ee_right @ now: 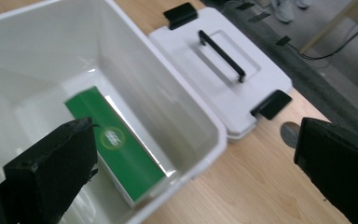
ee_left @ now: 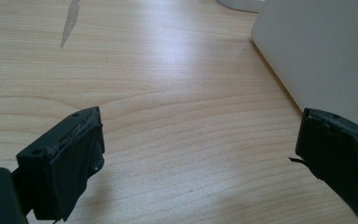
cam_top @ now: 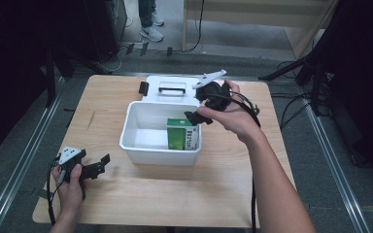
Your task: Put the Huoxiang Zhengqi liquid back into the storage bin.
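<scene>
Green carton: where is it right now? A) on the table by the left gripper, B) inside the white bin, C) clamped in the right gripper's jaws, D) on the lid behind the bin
B: the green carton stands inside the white bin, with the right gripper open above it.

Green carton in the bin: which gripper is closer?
Right. The right gripper hangs open above the bin's right rim, just over the green carton. The left gripper rests open on the table, left of the bin.
</scene>
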A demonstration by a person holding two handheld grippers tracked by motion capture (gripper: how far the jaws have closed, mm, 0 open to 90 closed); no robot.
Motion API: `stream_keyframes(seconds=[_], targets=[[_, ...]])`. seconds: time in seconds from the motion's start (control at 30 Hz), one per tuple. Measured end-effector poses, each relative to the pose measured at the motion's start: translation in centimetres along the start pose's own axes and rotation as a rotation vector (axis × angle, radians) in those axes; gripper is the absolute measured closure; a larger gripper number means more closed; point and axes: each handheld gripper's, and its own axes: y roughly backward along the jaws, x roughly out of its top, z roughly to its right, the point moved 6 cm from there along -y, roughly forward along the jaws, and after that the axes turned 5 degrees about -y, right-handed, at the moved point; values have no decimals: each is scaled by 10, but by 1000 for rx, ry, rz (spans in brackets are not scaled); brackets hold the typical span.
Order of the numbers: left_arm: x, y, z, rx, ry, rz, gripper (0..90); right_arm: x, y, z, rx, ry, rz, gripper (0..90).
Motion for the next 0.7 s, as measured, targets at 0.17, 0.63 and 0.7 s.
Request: stream_keyframes(seconds=[0.17,0.63,0.7], targets=[[0,0,0,-2,0,0,21,-23,9,16,-15,-97,63,0],[0,0,0,-1,1,-2,21,-87,26,42,-73,-252,197,0],[0,0,0,-1,2,-2,21,-97,27,46,-86,-268,208,0]])
